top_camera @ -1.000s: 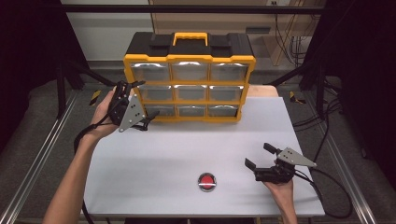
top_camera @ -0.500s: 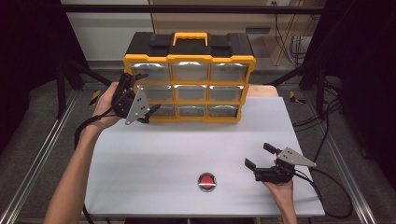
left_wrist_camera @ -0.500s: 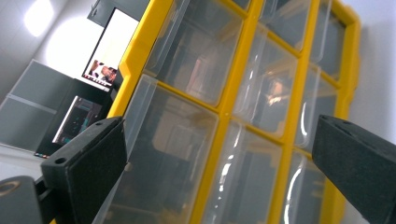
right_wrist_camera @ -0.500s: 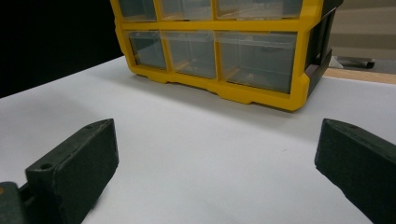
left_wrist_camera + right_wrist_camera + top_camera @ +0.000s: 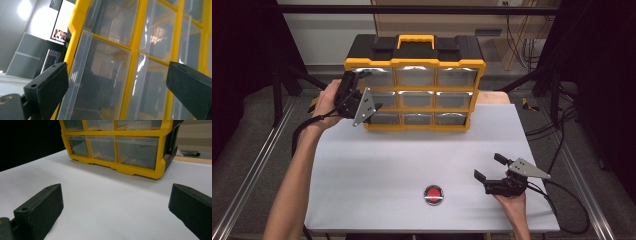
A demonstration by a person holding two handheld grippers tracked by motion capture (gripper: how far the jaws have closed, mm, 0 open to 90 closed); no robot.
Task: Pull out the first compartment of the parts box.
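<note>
facing the person, drawer organizer (image 5: 414,90) runs left-right along the worktop (image 5: 377,170) back edge. left claw (image 5: 371,107) open at its left drawers; right claw (image 5: 489,167) open, front worktop bare around it.

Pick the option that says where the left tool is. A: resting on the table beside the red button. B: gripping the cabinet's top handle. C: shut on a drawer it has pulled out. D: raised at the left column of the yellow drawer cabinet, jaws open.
D: the left tool is at the cabinet front's left drawers, jaws spread apart.
</note>
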